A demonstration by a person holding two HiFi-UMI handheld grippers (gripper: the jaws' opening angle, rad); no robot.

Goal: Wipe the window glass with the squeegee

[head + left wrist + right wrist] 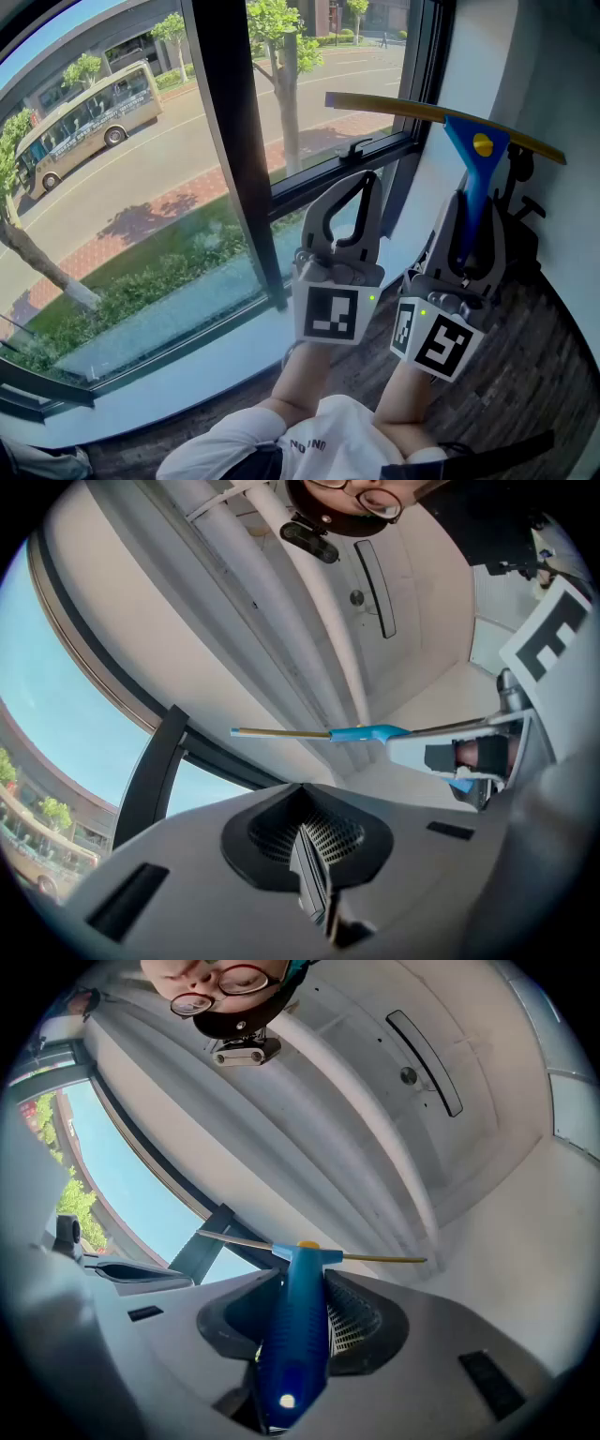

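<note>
Window glass (131, 197): large panes divided by a dark upright frame bar (234, 141). A black latch (356, 147) sits on the lower frame of the right pane.
White sill (187, 370) below the panes; dark wooden floor (534, 375) at right.
Outside: bus (84, 117), tree (286, 84).
Squeegee (474, 164): blue handle, yellow-edged blade, raised at the window's right corner. The blade crosses the right pane's edge and the pale wall (562, 103); contact with the glass cannot be told.
Right hand-held gripper (473, 211): jaws clamped on the squeegee's blue handle.
Left hand-held gripper (361, 187): jaws pressed together, holding nothing, just beside the right one and in front of the right pane.
</note>
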